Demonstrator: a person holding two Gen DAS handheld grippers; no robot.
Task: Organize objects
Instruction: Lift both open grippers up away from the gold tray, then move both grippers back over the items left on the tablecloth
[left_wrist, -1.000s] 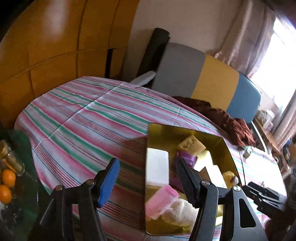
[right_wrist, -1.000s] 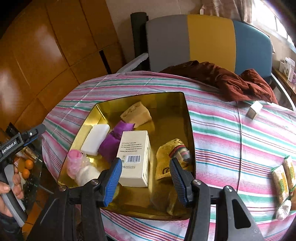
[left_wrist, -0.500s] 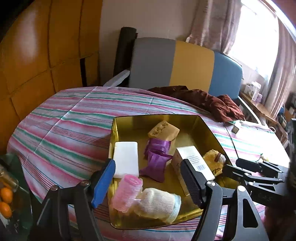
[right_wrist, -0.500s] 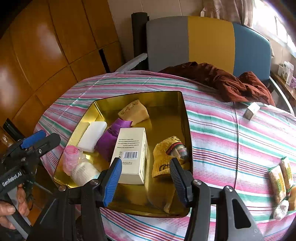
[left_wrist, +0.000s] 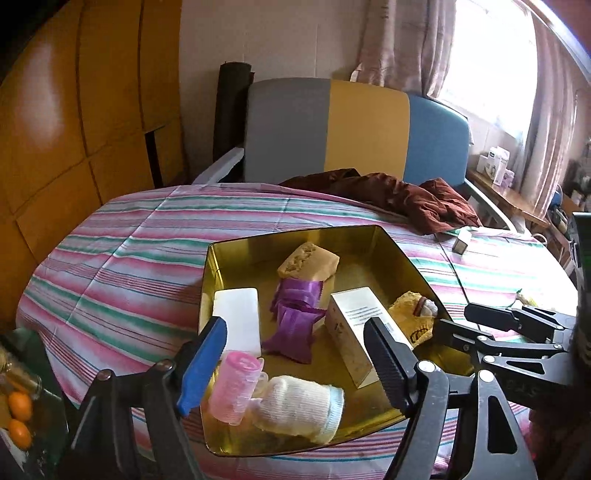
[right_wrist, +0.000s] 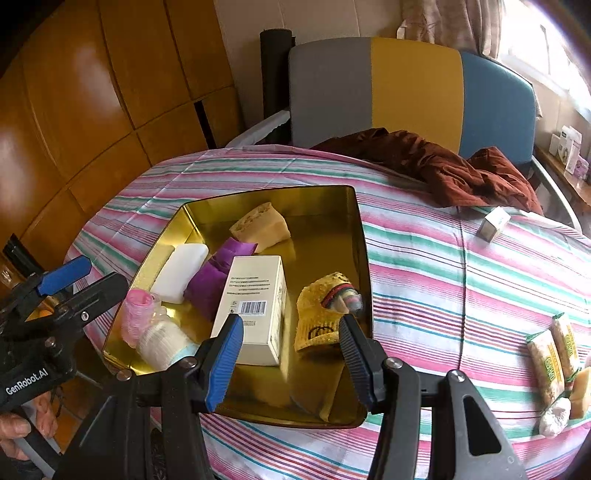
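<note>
both jaws stand apart and hold nothing: the left hand-held gripper (left_wrist: 295, 362) and right hand-held gripper (right_wrist: 291, 354) hover at the near rim of the gold tray (right_wrist: 354, 236) on the striped bench (right_wrist: 461, 280); the white box (right_wrist: 255, 306) lies mid-tray, bare gold floor toward its far wall

A round table under a pink-and-green striped cloth (right_wrist: 461, 266) carries a gold tray (right_wrist: 360, 258) at its centre, a brown garment (right_wrist: 454, 166) at one o'clock, a small box (right_wrist: 493, 223) at two, snack packets (right_wrist: 552, 360) at four.
</note>
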